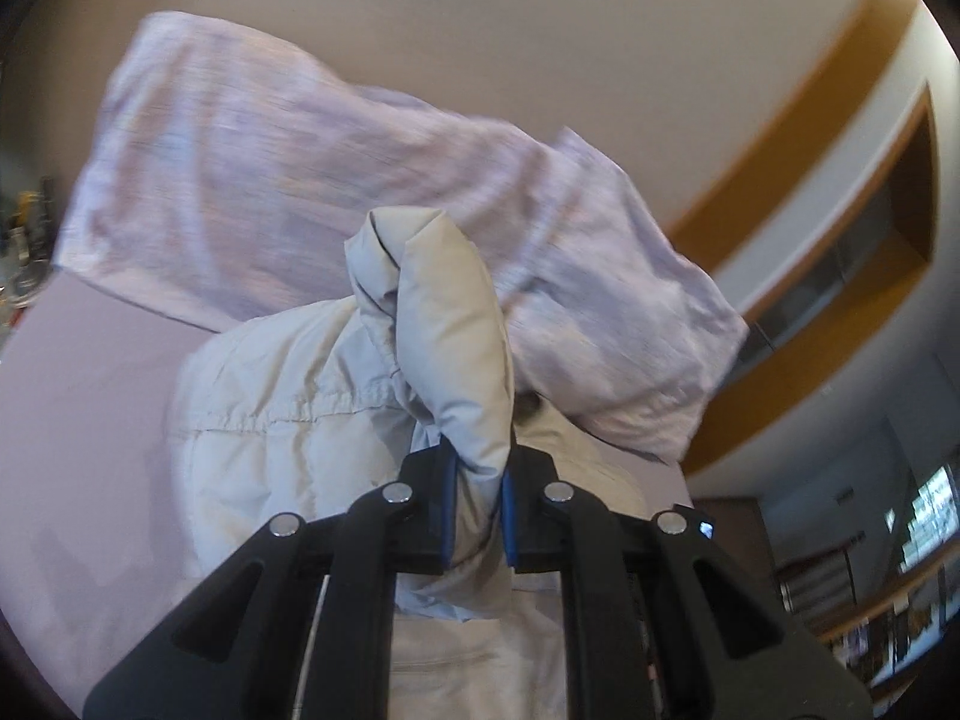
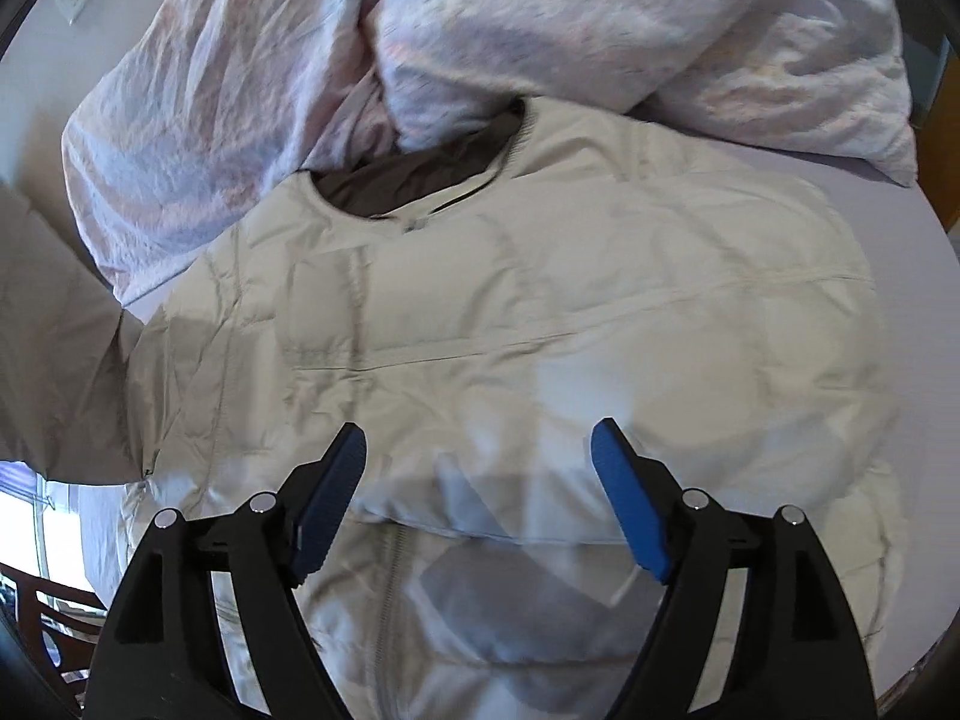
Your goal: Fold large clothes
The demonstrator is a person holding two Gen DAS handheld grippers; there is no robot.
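A bed [image 2: 900, 228] with a lavender sheet carries crumpled pinkish bedding [image 2: 540, 18] and a pale puffer jacket [image 2: 540, 312] spread flat, collar toward the bedding. My left gripper [image 1: 477, 516] has its jaws clamped on a bunched jacket sleeve [image 1: 444, 324]. My right gripper [image 2: 480, 504] hovers over the jacket, jaws apart, nothing between them.

Soft daylight, bright from a window [image 2: 27, 516] at the lower left (overexposed there); motion blur smears the bedding [image 1: 252, 138], and fisheye edges bend and go dark.
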